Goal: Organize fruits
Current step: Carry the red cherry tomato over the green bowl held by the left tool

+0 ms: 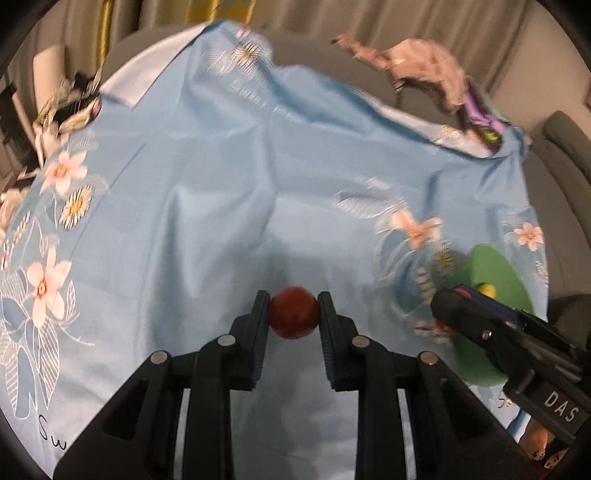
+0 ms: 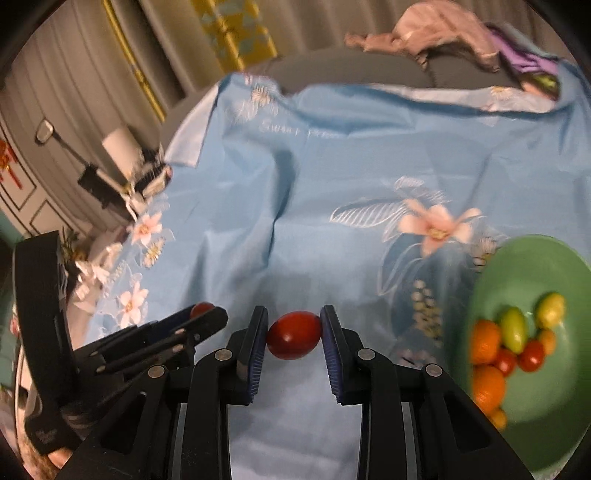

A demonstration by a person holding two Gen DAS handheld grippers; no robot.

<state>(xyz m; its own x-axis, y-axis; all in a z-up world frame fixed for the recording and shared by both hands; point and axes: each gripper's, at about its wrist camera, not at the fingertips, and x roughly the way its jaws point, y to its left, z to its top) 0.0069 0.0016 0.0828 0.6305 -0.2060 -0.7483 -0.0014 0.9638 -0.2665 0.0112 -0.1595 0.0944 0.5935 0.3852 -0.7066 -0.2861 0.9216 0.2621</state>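
Note:
My left gripper (image 1: pixel 293 314) is shut on a round dark red fruit (image 1: pixel 293 317) above the blue floral cloth (image 1: pixel 207 206). My right gripper (image 2: pixel 294 334) is shut on a red oval tomato (image 2: pixel 294 335). A green bowl (image 2: pixel 532 266) at the right of the right wrist view holds several small fruits (image 2: pixel 513 347): orange, red and yellow-green. In the left wrist view the bowl (image 1: pixel 487 266) shows at the right, partly hidden by the right gripper's body (image 1: pixel 491 332). The left gripper (image 2: pixel 199 314) shows at the left of the right wrist view, holding its red fruit.
The cloth covers a grey sofa-like surface (image 1: pixel 317 51). Crumpled pink and purple clothes (image 2: pixel 454 33) lie at the far edge. Black and white items (image 2: pixel 122 173) sit past the cloth's left edge. Curtains (image 2: pixel 207 33) hang behind.

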